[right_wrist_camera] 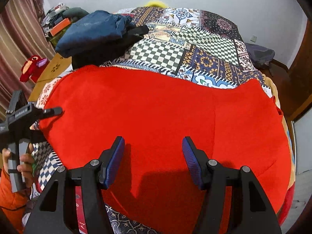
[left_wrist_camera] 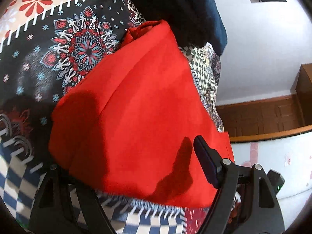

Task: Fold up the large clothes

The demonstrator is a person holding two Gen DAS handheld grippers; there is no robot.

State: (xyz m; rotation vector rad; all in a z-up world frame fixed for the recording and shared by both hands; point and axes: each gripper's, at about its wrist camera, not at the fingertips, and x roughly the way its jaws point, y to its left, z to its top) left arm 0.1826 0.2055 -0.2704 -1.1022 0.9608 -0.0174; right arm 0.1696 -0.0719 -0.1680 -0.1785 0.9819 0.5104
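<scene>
A large red garment [left_wrist_camera: 136, 107] [right_wrist_camera: 156, 107] lies spread flat across a patchwork bedspread [left_wrist_camera: 39, 58] [right_wrist_camera: 165, 52]. My right gripper [right_wrist_camera: 154, 150] hovers open just over the garment's near part, with nothing between its blue pads [right_wrist_camera: 117, 156]. My left gripper [left_wrist_camera: 154, 146] [right_wrist_camera: 46, 122] is open wide at the garment's left edge. One of its fingers [left_wrist_camera: 204, 161] shows above the cloth, while the other is hidden under the red fabric. The cloth edge lies between its jaws, and the pads do not press on it.
Folded dark blue clothes [right_wrist_camera: 93, 31] [left_wrist_camera: 204, 9] are piled on the bed beyond the garment. A cardboard piece [right_wrist_camera: 52, 68] and a red plush toy [right_wrist_camera: 33, 66] lie by the bed's left side. A hand [right_wrist_camera: 25, 167] with an orange sleeve holds the left gripper. The bed edge drops off at the right.
</scene>
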